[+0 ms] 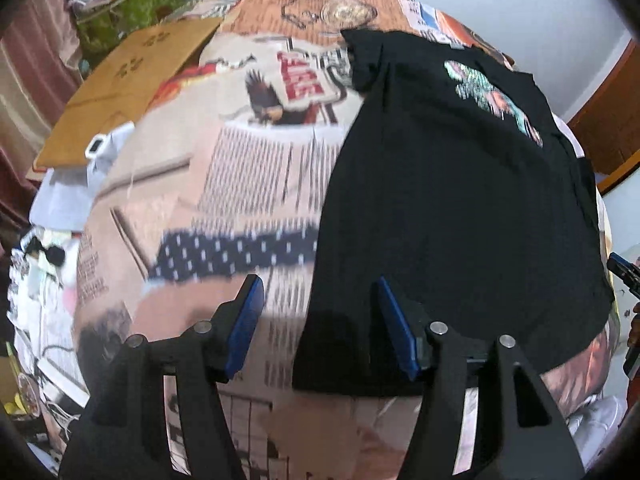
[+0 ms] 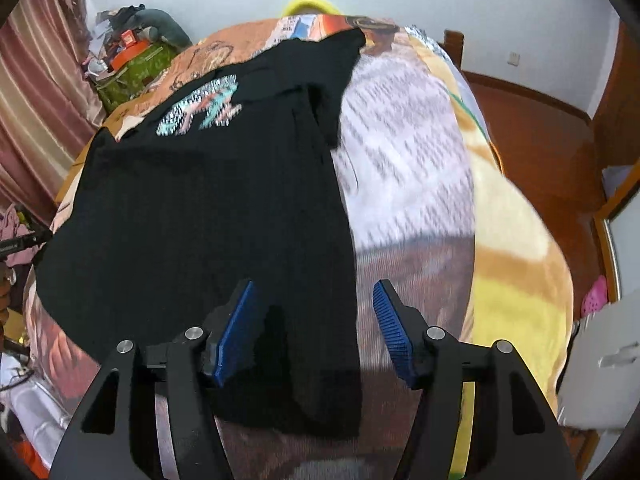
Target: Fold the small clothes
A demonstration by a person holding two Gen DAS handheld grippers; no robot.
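Blue-padded fingers (image 1: 246,328) of the left claw (image 1: 320,326) stand wide apart with nothing between them, hovering over the near hem of a black T-shirt (image 1: 448,200), whose left hem corner lies just ahead of the gap. Likewise the right claw (image 2: 316,330) is spread open and holds nothing; the shirt (image 2: 200,216) covers its left finger's side, and the shirt's right edge runs forward between the two fingers.

Laid flat on a bed under a newspaper-print blanket (image 1: 248,184), the shirt has its long axis running straight away from both claws: hem nearest, collar end farthest, printed graphic (image 2: 200,106) face up near the far end.

Far ahead and left of the left claw, a flattened cardboard sheet (image 1: 132,88) lies at the bed's edge, with a cluttered green box (image 1: 132,12) beyond it; its contents are too blurred to name
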